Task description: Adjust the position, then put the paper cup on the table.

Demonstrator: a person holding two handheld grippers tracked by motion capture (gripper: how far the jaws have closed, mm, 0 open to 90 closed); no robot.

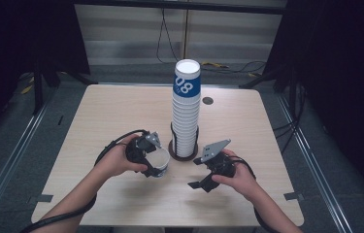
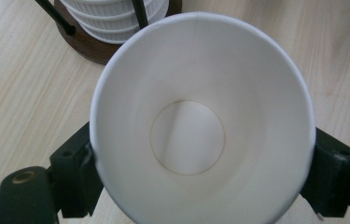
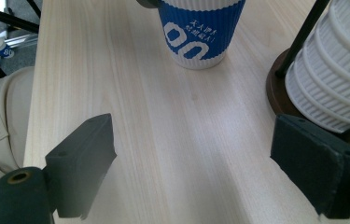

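Cup clamped upright in our left gripper, on the table beside the stack | right gripper spread, empty | we judge: keep grip light, avoid crushing the rim.

- The top cup of the tall stack carries large white numerals "08" on its blue band.
- The single paper cup on the table shows big white rounded figures on its blue sleeve, with a line of small white characters above, too small to read.
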